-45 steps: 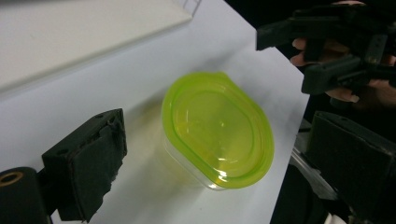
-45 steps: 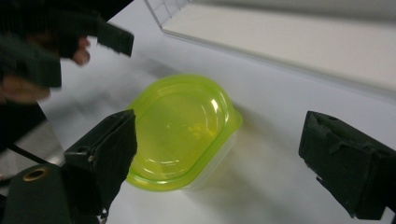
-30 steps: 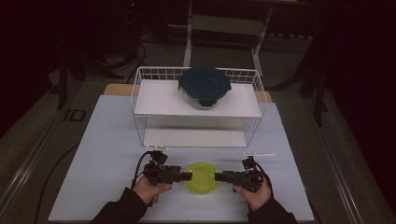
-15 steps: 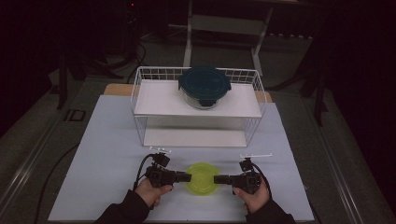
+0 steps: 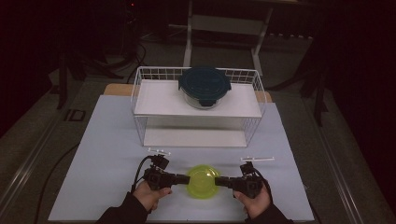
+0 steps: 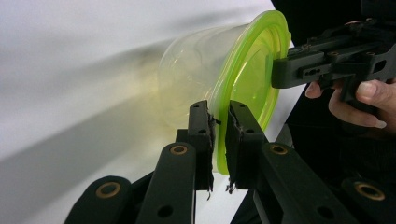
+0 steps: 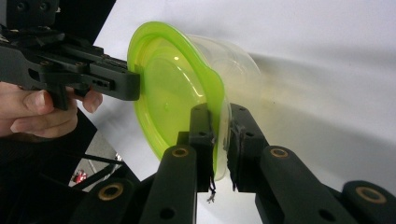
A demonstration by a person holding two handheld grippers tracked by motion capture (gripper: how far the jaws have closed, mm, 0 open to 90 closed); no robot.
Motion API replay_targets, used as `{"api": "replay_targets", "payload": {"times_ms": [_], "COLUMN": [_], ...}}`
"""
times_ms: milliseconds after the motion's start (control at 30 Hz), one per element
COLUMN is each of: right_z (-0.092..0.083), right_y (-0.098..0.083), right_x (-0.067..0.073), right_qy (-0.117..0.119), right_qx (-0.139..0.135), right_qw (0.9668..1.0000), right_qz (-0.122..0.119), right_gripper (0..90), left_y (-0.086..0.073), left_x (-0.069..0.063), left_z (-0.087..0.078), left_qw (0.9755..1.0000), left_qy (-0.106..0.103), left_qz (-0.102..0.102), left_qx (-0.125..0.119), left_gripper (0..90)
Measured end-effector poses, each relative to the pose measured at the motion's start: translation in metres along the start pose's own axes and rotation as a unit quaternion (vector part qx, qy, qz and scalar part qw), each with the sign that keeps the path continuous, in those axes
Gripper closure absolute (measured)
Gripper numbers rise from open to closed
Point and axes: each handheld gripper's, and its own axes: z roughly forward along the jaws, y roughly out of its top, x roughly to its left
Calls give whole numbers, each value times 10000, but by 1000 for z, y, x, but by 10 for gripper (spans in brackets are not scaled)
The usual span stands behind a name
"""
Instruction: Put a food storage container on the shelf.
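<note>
Light falls from overhead onto the pale table (image 5: 107,154), leaving the room beyond it nearly black. Beneath the wire rack (image 5: 198,105) lies soft shadow. In both gripper views the green-lidded container (image 6: 224,79) glows translucent, its far side blurred, near edges stretched.

A big table (image 5: 107,154) has a pale blue top. A white wire rack (image 5: 196,109) stands at its far side, and a yellow-green tub (image 5: 202,181) sits near the front edge.
</note>
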Motion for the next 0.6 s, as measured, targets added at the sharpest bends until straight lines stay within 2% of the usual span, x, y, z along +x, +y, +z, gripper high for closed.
{"api": "replay_targets", "payload": {"times_ms": [333, 600], "right_z": [-6, -16], "right_y": [10, 25], "right_x": [11, 27], "right_qy": [73, 115], "right_qx": [-81, -246], "right_qw": [9999, 9989], "right_qz": [-122, -372], "right_gripper": [810, 811], "left_y": [7, 18], "left_x": [-7, -17], "left_z": [-16, -35], "left_qw": [9999, 9993], "left_qy": [-63, -106], "left_qz": [86, 194], "left_qx": [-135, -317], "left_gripper": [809, 810]}}
